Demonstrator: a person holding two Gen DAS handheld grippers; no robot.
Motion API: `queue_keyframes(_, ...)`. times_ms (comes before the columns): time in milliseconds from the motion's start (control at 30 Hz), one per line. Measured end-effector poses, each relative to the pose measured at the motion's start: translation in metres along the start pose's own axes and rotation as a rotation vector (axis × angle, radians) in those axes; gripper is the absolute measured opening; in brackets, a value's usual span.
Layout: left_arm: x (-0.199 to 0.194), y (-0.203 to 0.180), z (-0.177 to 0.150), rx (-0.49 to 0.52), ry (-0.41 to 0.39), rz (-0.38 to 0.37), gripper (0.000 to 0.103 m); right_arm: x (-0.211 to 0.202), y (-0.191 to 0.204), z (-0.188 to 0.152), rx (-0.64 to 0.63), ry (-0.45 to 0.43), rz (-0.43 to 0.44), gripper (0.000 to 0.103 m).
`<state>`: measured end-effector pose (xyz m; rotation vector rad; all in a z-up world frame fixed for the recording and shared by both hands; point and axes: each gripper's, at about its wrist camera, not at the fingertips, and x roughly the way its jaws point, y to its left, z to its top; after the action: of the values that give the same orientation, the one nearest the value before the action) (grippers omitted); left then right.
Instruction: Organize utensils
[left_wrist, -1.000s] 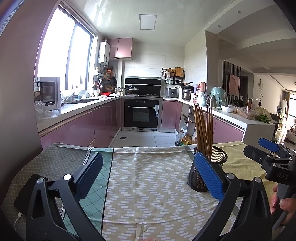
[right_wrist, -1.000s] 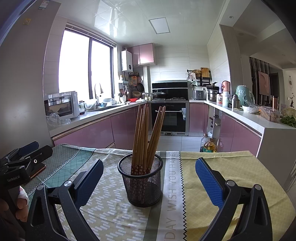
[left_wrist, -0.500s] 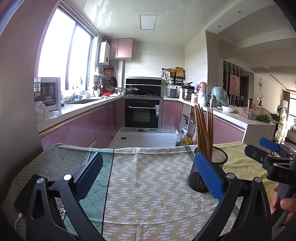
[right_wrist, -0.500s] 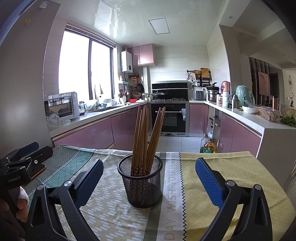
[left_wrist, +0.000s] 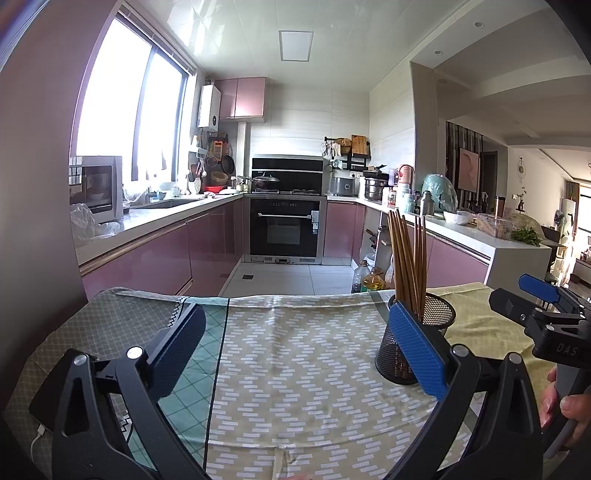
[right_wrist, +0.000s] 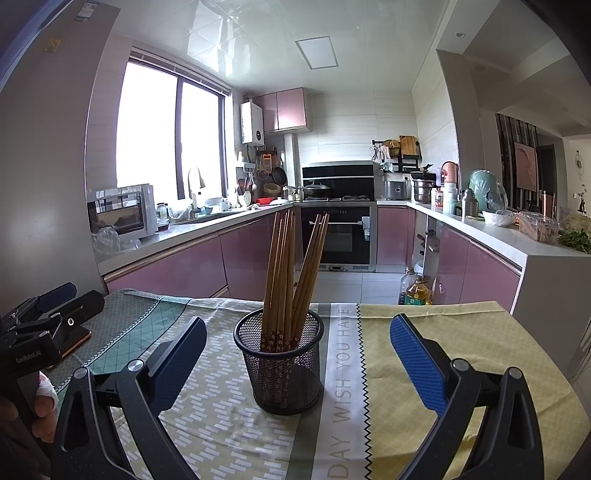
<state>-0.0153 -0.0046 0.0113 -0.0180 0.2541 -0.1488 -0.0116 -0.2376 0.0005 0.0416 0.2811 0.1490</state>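
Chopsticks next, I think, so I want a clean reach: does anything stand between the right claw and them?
Nothing visible does. The right claw is open, and the chopsticks stand in the mesh holder straight ahead of it on the tablecloth. Only bare cloth lies between.

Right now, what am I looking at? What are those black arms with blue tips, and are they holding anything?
No robot here: a person holds a two-finger clamp tool in each hand, each with a camera looking out along its fingers. One picture comes from the left gripper, the other from the right gripper. Both are open and hold nothing. On the patterned tablecloth stands a black mesh cup with wooden chopsticks upright in it, in front of the right gripper. A phone lies at the table's left edge.
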Motion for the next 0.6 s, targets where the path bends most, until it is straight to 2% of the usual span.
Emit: queue_keyframes(600, 0.0002, 0.0001, 0.0012, 0.0, 0.0, 0.001, 0.098, -0.0025, -0.0008, -0.0006, 0.005, -0.002, -0.002, 0.096)
